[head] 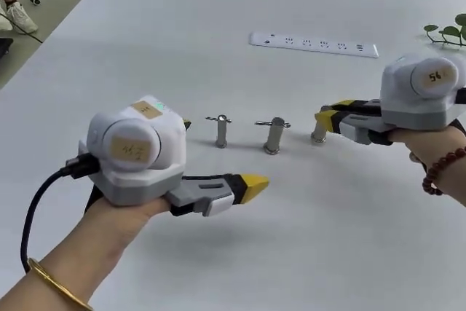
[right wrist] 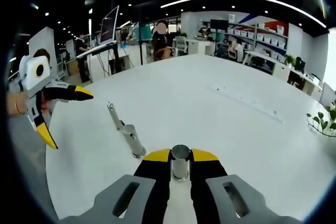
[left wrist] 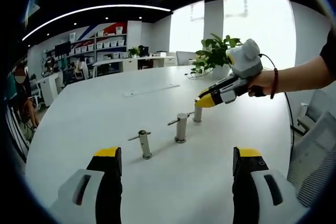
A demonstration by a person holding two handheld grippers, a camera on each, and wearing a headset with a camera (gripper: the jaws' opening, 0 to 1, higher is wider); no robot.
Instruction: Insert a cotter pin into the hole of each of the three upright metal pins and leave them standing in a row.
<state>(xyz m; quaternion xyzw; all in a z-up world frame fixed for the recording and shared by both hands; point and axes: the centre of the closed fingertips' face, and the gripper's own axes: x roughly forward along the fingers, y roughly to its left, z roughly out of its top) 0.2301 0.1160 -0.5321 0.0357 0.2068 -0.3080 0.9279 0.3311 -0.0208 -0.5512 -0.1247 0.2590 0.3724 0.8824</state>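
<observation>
Right gripper (right wrist: 180, 156): jaws clenched on the right metal pin (head: 318, 135), yellow tips flanking its upper shaft. Left gripper (left wrist: 177, 155): jaws spread wide, grasping nothing, held above the white table (head: 306, 245) on the near side of the row, apart from the pins. The middle metal pin (head: 274, 138) and left metal pin (head: 221, 135) stand upright, long axes vertical. A middle cotter pin (head: 271, 124) and a left cotter pin (head: 218, 119) cross their heads horizontally. The row runs left to right, with a power strip (head: 313, 44) far behind.
</observation>
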